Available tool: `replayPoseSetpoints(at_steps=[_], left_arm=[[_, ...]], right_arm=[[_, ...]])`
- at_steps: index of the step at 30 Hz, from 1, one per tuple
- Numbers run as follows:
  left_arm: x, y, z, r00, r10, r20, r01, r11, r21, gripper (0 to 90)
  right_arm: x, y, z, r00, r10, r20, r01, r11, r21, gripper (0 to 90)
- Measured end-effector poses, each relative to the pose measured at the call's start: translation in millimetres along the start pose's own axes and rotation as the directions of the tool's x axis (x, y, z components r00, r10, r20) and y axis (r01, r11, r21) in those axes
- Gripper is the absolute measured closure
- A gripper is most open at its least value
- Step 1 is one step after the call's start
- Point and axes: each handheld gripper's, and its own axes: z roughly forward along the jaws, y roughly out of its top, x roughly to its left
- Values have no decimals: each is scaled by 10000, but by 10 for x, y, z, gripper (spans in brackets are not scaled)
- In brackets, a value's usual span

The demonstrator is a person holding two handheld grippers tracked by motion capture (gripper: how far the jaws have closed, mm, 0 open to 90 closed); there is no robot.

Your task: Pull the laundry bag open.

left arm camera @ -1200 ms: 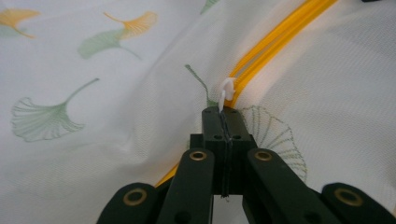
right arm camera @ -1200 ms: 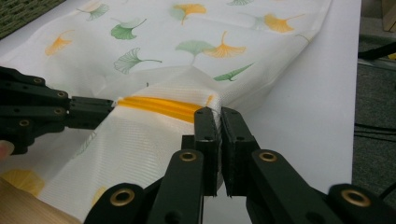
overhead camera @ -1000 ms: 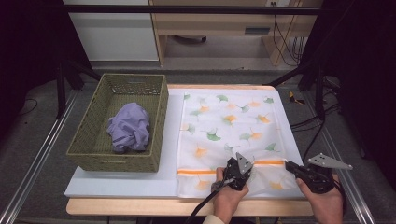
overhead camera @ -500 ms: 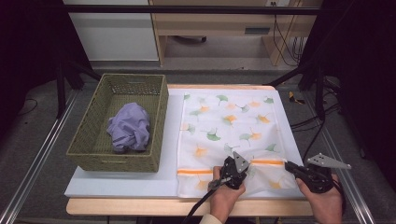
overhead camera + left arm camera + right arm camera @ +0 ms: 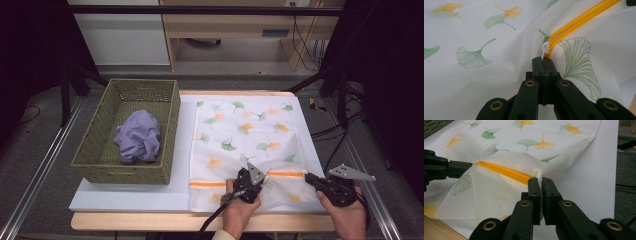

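Little has shifted since the earlier frames: the left gripper (image 5: 248,181) is seen slightly nearer the table's front edge, its jaws clamped on the white zipper pull (image 5: 545,50) of the mesh laundry bag (image 5: 245,135). The bag's fabric at the orange zipper's (image 5: 504,172) end is pinched by the shut right gripper (image 5: 540,182). The bag is spread flat on the white mat (image 5: 135,195). Beside it, a crumpled lavender garment (image 5: 138,137) is held in the woven basket (image 5: 125,172).

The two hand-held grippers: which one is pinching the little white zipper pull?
The left hand-held gripper: its shut jaws pinch the white zipper pull; the right hand-held gripper pinches the mesh bag's orange zipper end.
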Motion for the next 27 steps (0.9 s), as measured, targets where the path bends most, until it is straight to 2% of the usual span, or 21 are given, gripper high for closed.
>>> replayPoseSetpoints(at_steps=[12,27], left_arm=[[27,-20,-42,9998,132,-177,-128,9997,214,900],[114,-109,-120,9996,-107,-276,111,9998,148,900]], right_arm=[[-12,-21,3,10000,97,-11,-97,9999,64,862],[-6,-33,10,10000,57,-8,-57,9998,210,862]])
